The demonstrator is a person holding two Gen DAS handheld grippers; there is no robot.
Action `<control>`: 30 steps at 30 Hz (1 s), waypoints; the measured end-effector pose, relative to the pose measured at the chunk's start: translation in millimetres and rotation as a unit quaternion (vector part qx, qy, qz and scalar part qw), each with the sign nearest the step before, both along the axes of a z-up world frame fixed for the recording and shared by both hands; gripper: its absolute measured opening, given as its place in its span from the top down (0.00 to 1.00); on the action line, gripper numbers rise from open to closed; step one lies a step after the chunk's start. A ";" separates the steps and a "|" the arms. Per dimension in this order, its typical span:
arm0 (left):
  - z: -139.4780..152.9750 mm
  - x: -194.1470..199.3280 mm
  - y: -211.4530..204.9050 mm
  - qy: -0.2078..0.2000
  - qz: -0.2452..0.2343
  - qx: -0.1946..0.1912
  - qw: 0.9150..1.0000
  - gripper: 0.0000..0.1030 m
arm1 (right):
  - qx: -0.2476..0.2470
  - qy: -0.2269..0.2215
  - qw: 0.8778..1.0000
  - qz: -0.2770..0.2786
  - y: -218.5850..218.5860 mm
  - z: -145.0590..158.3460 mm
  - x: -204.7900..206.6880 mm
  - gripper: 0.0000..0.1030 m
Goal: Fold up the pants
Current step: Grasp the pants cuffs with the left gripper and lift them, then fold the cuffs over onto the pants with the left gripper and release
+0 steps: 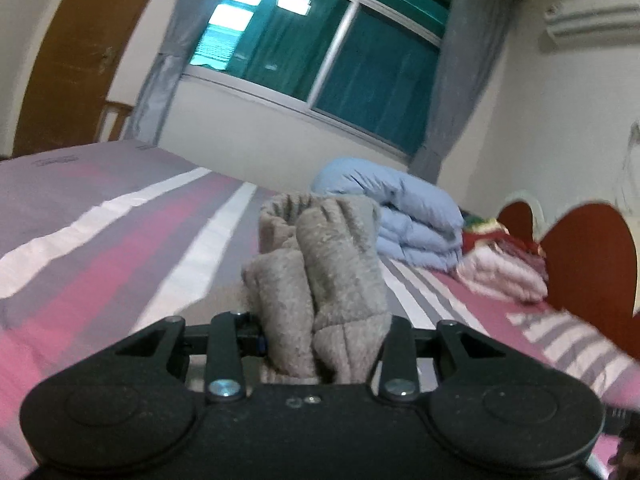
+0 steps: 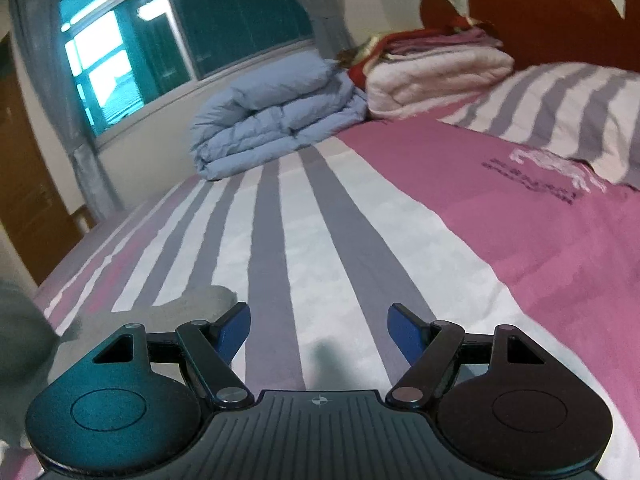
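Note:
Grey-brown fleece pants (image 1: 320, 276) are bunched between the jaws of my left gripper (image 1: 320, 336), which is shut on them and holds them up above the striped bed; the fingertips are hidden by the cloth. In the right wrist view a part of the same grey pants (image 2: 192, 304) lies on the bed at the lower left, just left of my right gripper (image 2: 319, 330). The right gripper is open and empty, with blue fingers (image 2: 234, 332) low over the sheet.
The bed (image 2: 400, 240) has a pink, grey and white striped sheet. A folded blue duvet (image 2: 276, 116) and a stack of pink and red blankets (image 2: 432, 64) lie at the far side by the window. A striped pillow (image 2: 560, 112) lies at the right by the red headboard (image 1: 592, 264).

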State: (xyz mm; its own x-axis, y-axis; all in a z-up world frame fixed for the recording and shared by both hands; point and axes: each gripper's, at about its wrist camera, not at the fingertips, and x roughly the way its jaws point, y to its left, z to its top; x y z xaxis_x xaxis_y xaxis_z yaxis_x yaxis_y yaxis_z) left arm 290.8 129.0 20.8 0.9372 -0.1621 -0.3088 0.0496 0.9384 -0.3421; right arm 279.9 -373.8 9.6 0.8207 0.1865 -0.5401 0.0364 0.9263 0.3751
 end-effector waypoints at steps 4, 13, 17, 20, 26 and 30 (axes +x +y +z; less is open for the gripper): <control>-1.2 -2.6 -41.2 -0.006 -0.033 0.036 0.999 0.75 | 0.002 0.000 1.000 -0.013 -17.6 -3.1 3.2 0.27; -18.0 3.7 -125.3 0.004 -0.095 0.082 0.992 0.75 | 0.011 0.012 0.996 -0.083 -82.8 -17.7 -28.1 0.27; -31.2 6.8 -159.1 0.014 -0.110 0.124 0.986 0.75 | 0.013 0.014 0.996 -0.086 -97.0 -20.9 -37.7 0.27; -41.2 5.8 -180.0 0.016 -0.118 0.148 0.982 0.75 | 0.015 0.015 0.996 -0.088 -102.5 -22.0 -40.9 0.27; -53.7 -0.4 -213.0 0.013 -0.142 0.184 0.972 0.75 | 0.019 0.016 0.996 -0.088 -106.4 -26.8 -44.5 0.27; -66.7 7.5 -232.0 0.043 -0.147 0.223 0.963 0.69 | 0.028 0.026 0.995 -0.096 -109.2 -32.8 -45.5 0.27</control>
State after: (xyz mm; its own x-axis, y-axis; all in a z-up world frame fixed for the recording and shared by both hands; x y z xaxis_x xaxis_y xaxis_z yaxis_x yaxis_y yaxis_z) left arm 298.3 -102.9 -45.9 0.8386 -0.2495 -0.4843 0.3247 0.9427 0.0765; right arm 234.5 -483.0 -23.2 0.8149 0.0598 -0.5765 0.2313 0.8785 0.4181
